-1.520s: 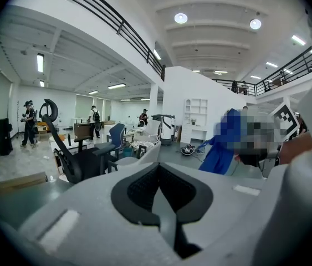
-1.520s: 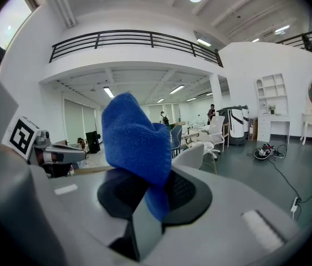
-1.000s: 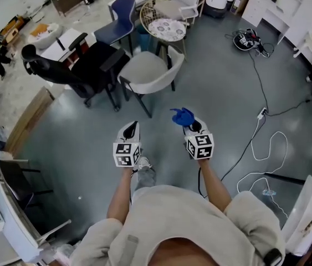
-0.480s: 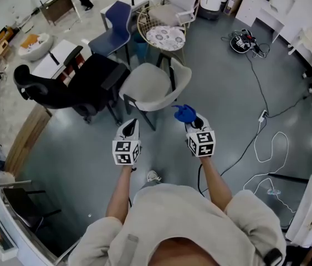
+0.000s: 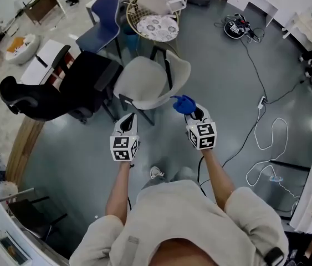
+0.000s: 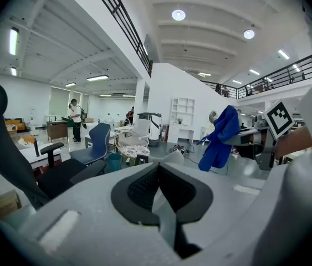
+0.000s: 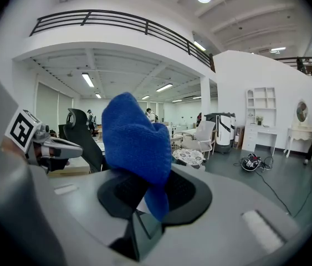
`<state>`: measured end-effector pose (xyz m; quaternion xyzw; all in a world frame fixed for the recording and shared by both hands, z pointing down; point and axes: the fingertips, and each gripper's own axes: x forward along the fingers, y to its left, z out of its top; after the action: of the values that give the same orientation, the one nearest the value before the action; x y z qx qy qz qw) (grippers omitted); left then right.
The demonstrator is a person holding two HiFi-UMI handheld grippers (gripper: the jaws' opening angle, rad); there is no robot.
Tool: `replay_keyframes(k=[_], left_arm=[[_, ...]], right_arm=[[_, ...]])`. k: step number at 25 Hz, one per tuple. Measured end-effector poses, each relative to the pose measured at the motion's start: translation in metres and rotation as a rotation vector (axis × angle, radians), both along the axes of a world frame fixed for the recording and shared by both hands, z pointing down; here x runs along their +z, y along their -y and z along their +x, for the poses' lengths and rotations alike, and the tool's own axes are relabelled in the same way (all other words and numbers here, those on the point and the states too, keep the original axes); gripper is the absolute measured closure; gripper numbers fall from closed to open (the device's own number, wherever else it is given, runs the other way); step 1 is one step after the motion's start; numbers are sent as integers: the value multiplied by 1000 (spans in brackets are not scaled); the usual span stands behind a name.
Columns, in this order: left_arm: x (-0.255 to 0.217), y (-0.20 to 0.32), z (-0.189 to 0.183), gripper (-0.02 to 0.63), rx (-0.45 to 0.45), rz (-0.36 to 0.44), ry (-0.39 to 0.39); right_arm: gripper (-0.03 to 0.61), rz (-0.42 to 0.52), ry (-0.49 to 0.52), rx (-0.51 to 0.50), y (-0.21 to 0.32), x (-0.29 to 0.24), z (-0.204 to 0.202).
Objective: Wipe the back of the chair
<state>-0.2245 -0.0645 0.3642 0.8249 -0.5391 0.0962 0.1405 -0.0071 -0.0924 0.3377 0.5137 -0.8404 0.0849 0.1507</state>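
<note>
Grey floor is stretching across the hall as a person is closing on the chair, which is standing among other seats and is now lying nearer the grippers than a second ago. Right gripper is clamping the cloth, its blue bunch now reaching the curved edge of the back in the head view; contact cannot be told. Left gripper is riding alongside, jaws together, nothing between them. Wiping is not yet starting; the approach is looking nearly done, with a first stroke likely coming next.
</note>
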Motion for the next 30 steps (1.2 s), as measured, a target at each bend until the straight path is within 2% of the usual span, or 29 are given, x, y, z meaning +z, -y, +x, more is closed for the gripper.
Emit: replay_keyframes(k=[8, 16, 24, 30], left_arm=[[13, 15, 14, 609, -48, -36, 12], [31, 29, 48, 609, -125, -54, -2], [84, 29, 70, 609, -147, -101, -13], [128, 28, 67, 609, -169, -107, -25]], right_arm=[[499, -31, 21, -5, 29, 18, 21], [499, -83, 57, -1, 50, 53, 60], [497, -117, 64, -8, 59, 107, 70], [497, -126, 77, -2, 61, 150, 65]])
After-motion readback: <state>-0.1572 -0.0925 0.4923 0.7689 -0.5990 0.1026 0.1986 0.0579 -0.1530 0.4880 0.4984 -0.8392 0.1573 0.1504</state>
